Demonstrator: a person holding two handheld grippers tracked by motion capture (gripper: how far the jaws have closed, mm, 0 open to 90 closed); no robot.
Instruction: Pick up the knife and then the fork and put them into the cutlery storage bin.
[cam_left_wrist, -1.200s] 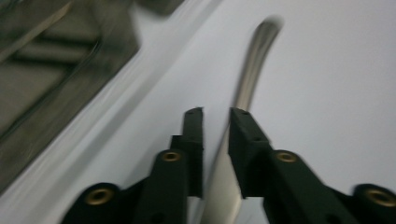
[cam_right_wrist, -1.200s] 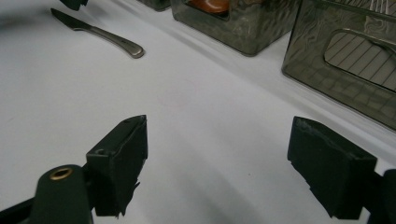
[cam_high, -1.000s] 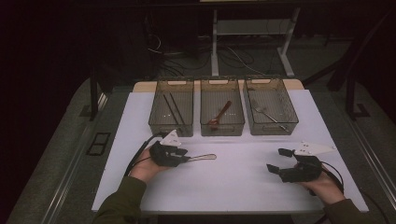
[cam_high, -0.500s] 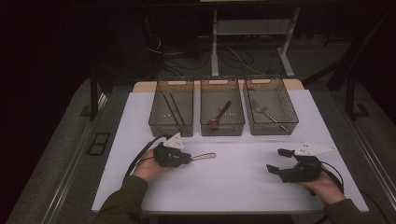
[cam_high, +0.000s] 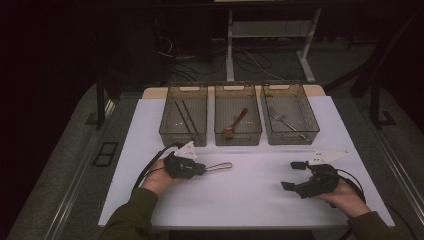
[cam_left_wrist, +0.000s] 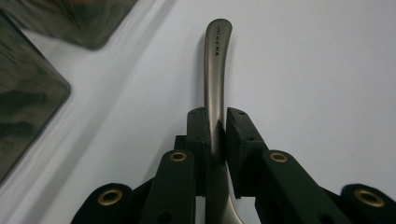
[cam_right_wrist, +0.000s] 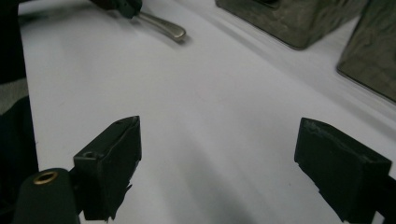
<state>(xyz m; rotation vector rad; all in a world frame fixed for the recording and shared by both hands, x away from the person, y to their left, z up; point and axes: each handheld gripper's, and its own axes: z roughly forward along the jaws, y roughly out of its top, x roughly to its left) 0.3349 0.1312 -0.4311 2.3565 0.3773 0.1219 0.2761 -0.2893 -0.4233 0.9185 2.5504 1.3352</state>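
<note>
The left claw (cam_high: 200, 168) is pressed together on a metal utensil handle (cam_high: 220, 166), pinching it between its two black jaws. In the left gripper view the handle (cam_left_wrist: 215, 84) runs straight out from between the jaws, its rounded end pointing away from the claw (cam_left_wrist: 215, 135) over the white tabletop (cam_high: 250, 195); the working end of the utensil is hidden under the claw, so what kind it is cannot be told. In the high view the handle sticks out toward the right of the left claw, low over the tabletop, just in front of the left bin (cam_high: 183, 121) and the middle bin (cam_high: 237, 121).

The right claw (cam_high: 292, 175) is spread wide and holds nothing, hovering over bare tabletop well apart from the handle. In the right gripper view the handle (cam_right_wrist: 163, 26) lies far off at the upper left, beyond the open claw (cam_right_wrist: 217, 154).
</note>
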